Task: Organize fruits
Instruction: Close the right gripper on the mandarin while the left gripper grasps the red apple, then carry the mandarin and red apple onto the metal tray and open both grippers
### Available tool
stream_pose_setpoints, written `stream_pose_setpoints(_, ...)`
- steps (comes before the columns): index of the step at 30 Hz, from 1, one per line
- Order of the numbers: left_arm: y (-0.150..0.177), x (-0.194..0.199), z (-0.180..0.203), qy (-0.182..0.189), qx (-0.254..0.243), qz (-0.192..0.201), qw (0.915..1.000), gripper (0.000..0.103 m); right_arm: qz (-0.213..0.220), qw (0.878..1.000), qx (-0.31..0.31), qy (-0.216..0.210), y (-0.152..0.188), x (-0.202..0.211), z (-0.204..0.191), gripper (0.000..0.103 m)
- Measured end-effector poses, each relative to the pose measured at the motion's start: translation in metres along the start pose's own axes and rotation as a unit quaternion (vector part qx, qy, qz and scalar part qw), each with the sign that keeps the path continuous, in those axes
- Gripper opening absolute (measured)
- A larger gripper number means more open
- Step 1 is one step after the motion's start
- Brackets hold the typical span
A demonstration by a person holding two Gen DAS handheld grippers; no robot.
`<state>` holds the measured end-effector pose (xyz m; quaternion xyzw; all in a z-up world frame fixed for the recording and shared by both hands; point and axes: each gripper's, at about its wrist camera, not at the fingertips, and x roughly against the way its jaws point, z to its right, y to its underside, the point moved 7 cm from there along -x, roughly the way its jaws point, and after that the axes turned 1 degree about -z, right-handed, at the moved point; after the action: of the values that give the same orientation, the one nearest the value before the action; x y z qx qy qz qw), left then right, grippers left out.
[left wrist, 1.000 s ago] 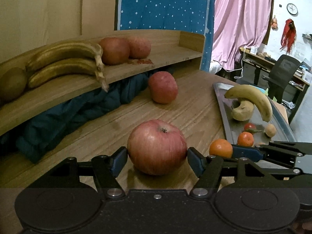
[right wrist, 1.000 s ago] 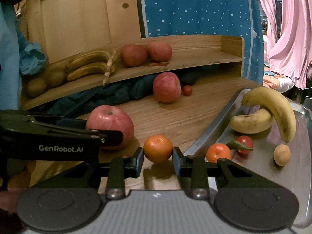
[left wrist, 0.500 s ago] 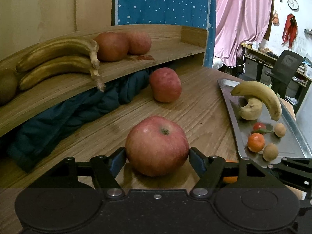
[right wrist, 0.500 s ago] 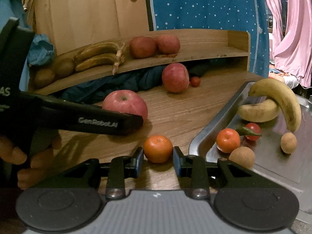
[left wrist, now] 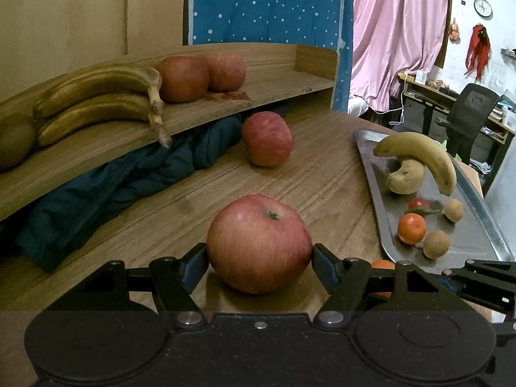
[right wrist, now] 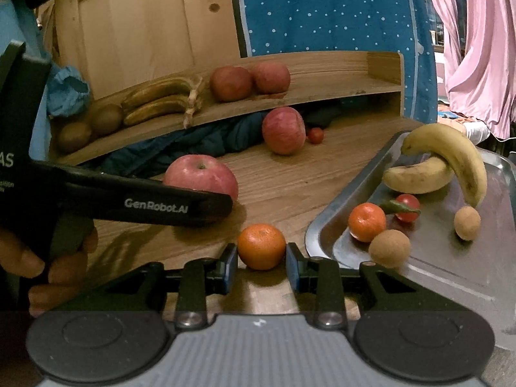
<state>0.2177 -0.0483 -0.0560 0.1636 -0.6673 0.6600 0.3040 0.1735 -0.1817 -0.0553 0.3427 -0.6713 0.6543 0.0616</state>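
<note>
My left tool (left wrist: 259, 259) now clamps the apple (left wrist: 259, 243), pads touching where gaps stood before; my right tool (right wrist: 261, 262) clamps the tangerine (right wrist: 261, 246). Both await lifting.

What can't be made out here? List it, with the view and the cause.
- Left wrist view: the small orange mandarin is mostly hidden behind the left tool.
- Right wrist view: the lower part of the nearest red apple is covered by the left tool's black finger.
- Both views: what lies under the wooden shelf is hidden by the dark blue cloth and shadow.
</note>
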Motion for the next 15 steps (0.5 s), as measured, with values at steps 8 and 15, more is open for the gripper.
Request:
stream_pose_setpoints(8,0.005,0.016,0.005,0.014,0.019,0.012,0.9997,0.071,0.008,1.000,-0.019,0.002,0.003,0.015,0.010,0.036)
stream_pose_setpoints(15,-0.011,0.026,0.021,0.027,0.018,0.035,0.9989,0.071,0.038,0.999,-0.027,0.011,-0.004,0.036,0.018,0.036)
